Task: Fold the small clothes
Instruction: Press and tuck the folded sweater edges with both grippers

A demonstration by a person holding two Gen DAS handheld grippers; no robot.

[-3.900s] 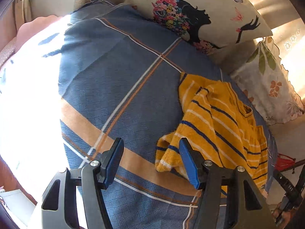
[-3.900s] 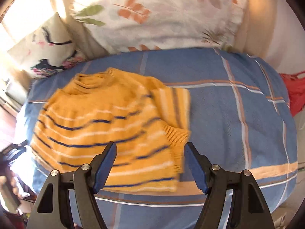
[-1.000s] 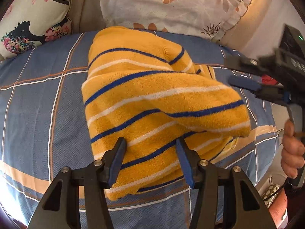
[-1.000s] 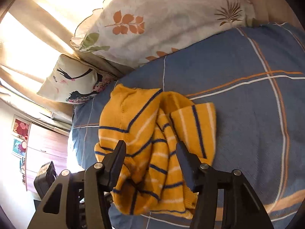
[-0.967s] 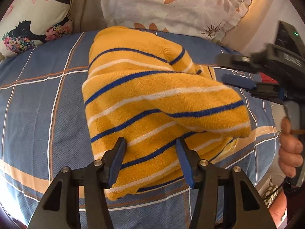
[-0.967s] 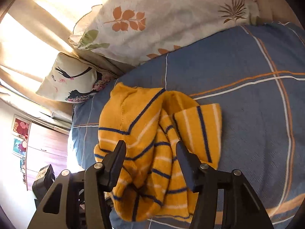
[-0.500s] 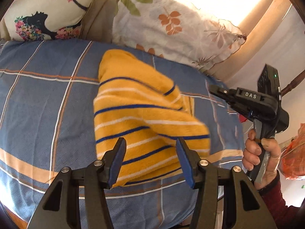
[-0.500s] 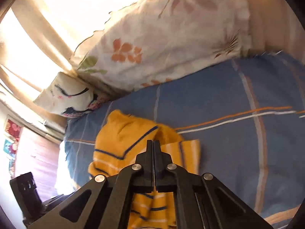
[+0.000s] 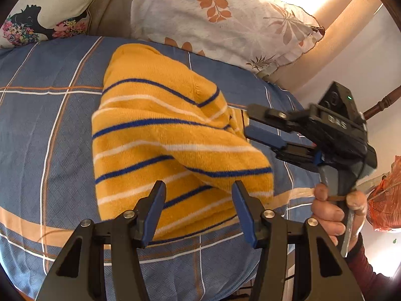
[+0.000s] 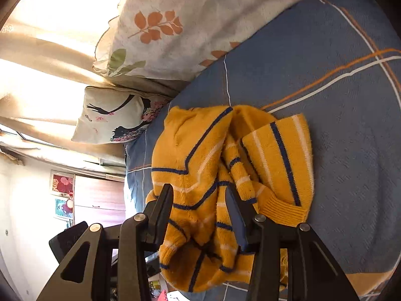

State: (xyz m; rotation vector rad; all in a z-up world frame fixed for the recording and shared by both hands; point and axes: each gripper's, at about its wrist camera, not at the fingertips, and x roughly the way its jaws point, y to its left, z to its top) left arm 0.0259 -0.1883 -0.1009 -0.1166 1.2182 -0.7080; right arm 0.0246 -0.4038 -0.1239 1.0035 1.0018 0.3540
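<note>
A yellow sweater (image 9: 163,138) with blue and white stripes lies folded in a thick bundle on the blue plaid bedsheet (image 9: 50,125). My left gripper (image 9: 199,210) hovers open over the bundle's near edge, and its pads press on nothing. A hand (image 9: 328,213) holds my right gripper (image 9: 253,125) against the sweater's right edge. In the right wrist view the sweater (image 10: 195,155) looks bunched and uneven. The right gripper (image 10: 199,213) has its jaws opening, with loose folds lying between them and no pad pressing.
A leaf-print pillow (image 9: 225,12) and a pillow with a dark silhouette (image 9: 50,7) lean at the head of the bed. An orange-red net bag (image 9: 386,200) hangs past the bed's right edge. A wooden cabinet (image 10: 100,200) stands beyond the far side.
The right gripper snapped shut half a second ago, then opened again and came in against the sweater's right edge. The left gripper lifted and tilted up, staying open. The sweater lies still.
</note>
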